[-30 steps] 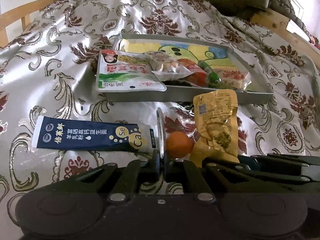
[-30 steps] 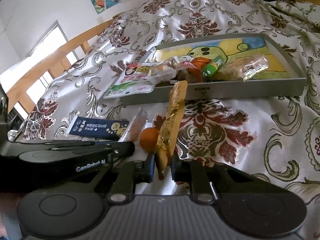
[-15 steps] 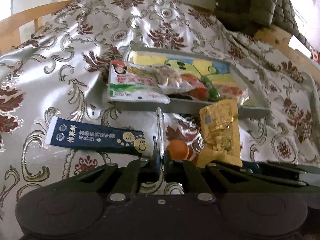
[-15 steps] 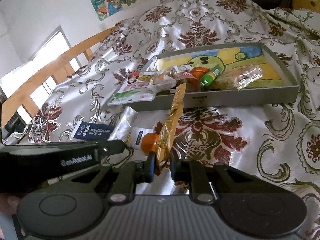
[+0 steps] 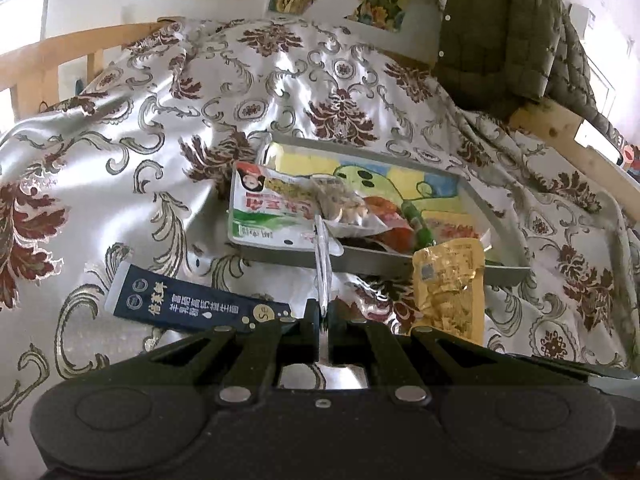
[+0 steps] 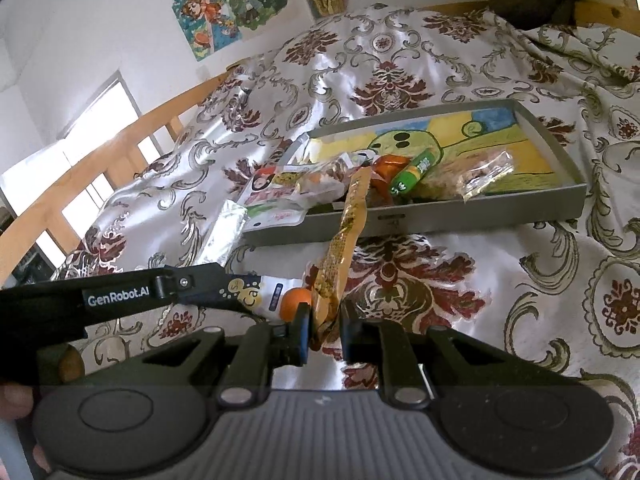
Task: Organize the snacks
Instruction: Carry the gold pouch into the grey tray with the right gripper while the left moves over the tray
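My left gripper [image 5: 323, 316] is shut on a thin silver packet [image 5: 322, 264], seen edge-on and held off the bedspread. In the right wrist view the same silver packet [image 6: 228, 232] sticks up from the left gripper [image 6: 200, 278]. My right gripper [image 6: 324, 320] is shut on the bottom of a golden-yellow snack packet [image 6: 348, 232], which stands upright in front of the grey tray [image 6: 440, 216]. From the left wrist, that yellow packet [image 5: 450, 292] shows its flat face. The tray [image 5: 372, 262] holds several snack bags and a green tube [image 6: 412, 172].
A dark blue packet [image 5: 192, 306] lies flat on the patterned bedspread left of the grippers. A small orange ball [image 6: 294, 302] rests beside the right gripper's left finger. A wooden bed rail [image 6: 120, 160] runs along the left. A dark green jacket [image 5: 500, 32] hangs at the back right.
The left gripper has risen with the silver packet, which now reaches up in front of the tray. The orange ball has dropped out of the left wrist view. The right gripper still holds the yellow packet.
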